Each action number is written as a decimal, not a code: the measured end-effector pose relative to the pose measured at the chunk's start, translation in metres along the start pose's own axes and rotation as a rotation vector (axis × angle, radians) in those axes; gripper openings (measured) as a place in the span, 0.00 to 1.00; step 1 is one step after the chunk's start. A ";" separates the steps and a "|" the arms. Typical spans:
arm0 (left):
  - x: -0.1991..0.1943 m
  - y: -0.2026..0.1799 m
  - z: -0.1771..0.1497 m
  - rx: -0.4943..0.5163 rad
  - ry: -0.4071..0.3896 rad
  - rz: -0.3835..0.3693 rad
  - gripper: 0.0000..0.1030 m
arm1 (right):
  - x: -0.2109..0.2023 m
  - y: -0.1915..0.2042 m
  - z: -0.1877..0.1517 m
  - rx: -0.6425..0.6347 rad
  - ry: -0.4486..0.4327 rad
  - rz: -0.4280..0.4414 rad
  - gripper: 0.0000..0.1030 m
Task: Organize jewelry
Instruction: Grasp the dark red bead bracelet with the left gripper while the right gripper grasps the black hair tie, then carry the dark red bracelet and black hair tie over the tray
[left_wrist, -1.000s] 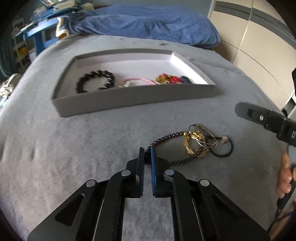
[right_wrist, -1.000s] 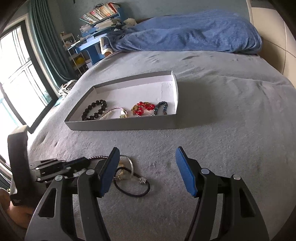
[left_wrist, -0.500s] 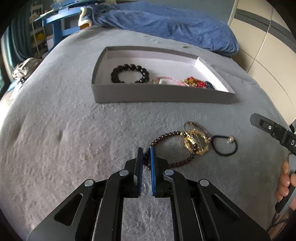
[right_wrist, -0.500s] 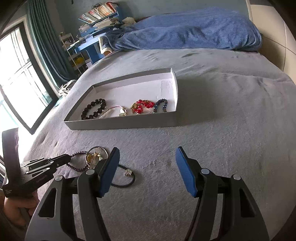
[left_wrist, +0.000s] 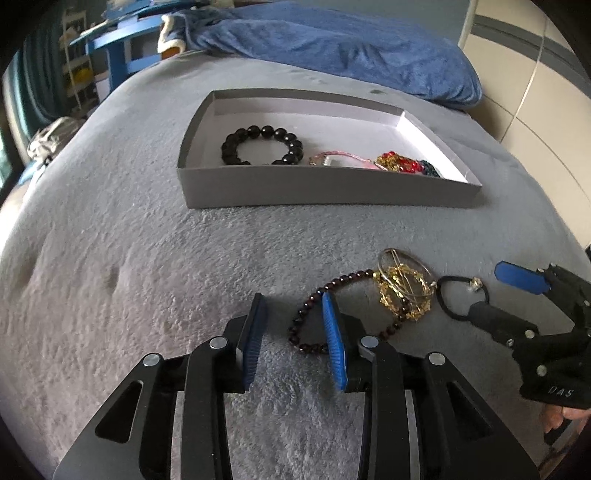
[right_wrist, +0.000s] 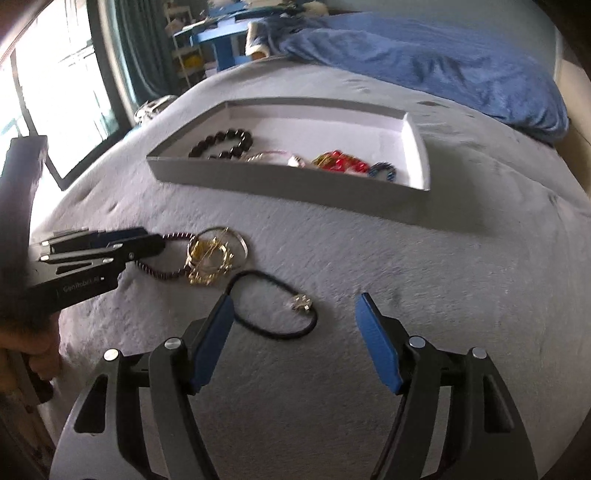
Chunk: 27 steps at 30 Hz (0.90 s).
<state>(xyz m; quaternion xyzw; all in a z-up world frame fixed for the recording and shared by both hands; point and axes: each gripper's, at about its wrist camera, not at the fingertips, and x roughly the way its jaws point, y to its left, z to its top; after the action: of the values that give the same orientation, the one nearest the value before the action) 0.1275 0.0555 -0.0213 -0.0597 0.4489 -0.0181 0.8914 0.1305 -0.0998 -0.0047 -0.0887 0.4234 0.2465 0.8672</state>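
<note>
Jewelry loose on grey bed cover (left_wrist: 129, 258), short of grey tray (left_wrist: 325, 188): dark-red bead bracelet (left_wrist: 314, 306), gold chain and silver bangle tangle (left_wrist: 404, 286) touching it, black hair tie with charm (right_wrist: 275, 314) just beside. Inside tray, along near wall: black bead bracelet (left_wrist: 262, 146), pink piece (left_wrist: 340, 158), red-and-gold piece (left_wrist: 397, 162), dark blue beads (left_wrist: 428, 168). Left gripper (left_wrist: 291, 302) with jaws just opened, now apart; right blue pad in front of bead bracelet, nothing pressed between pads. Right gripper (right_wrist: 293, 306) spread wide, jaws just widening further, hovering over hair tie, loop lying between fingers, ungripped. Blue blanket (left_wrist: 351, 40) heaped at far edge of bed.
</note>
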 end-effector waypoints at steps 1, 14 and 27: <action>0.000 -0.003 -0.001 0.023 0.004 0.006 0.26 | 0.001 0.001 -0.001 -0.007 0.002 -0.002 0.66; -0.031 -0.014 0.012 0.045 -0.127 -0.072 0.06 | 0.006 0.015 -0.003 -0.083 0.012 0.032 0.11; -0.075 -0.001 0.033 -0.019 -0.285 -0.156 0.06 | -0.023 -0.010 0.017 0.034 -0.114 0.033 0.10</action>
<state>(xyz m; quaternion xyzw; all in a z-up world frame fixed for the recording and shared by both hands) 0.1094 0.0640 0.0580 -0.1048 0.3120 -0.0744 0.9414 0.1352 -0.1100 0.0229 -0.0529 0.3790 0.2582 0.8871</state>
